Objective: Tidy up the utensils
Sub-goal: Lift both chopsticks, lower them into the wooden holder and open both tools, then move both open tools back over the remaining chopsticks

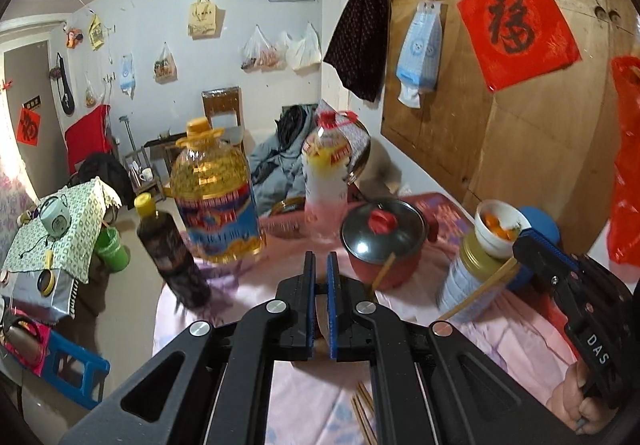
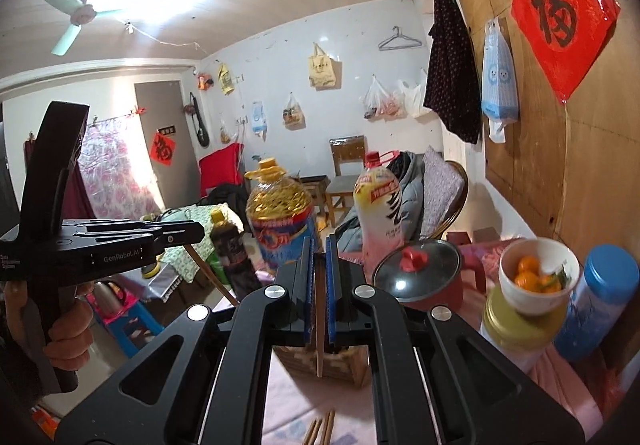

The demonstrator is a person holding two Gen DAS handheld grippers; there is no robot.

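Observation:
My right gripper (image 2: 319, 245) is shut on a wooden chopstick (image 2: 320, 325) that hangs down between its blue pads, over a woven holder (image 2: 344, 363) on the pink tablecloth. In the left wrist view the right gripper (image 1: 520, 241) shows at the right, holding that chopstick (image 1: 478, 291) slanted. My left gripper (image 1: 321, 261) has its jaws nearly closed with nothing visible between them. Several loose chopsticks (image 1: 362, 415) lie on the cloth below it; they also show in the right wrist view (image 2: 320, 429).
On the table stand a red pot with a glass lid (image 1: 380, 241), a large oil jug (image 1: 214, 197), a dark sauce bottle (image 1: 170, 253), a pale bottle (image 1: 326, 177), a tin topped by a bowl of oranges (image 1: 498, 229) and a blue-lidded jar (image 2: 600, 305).

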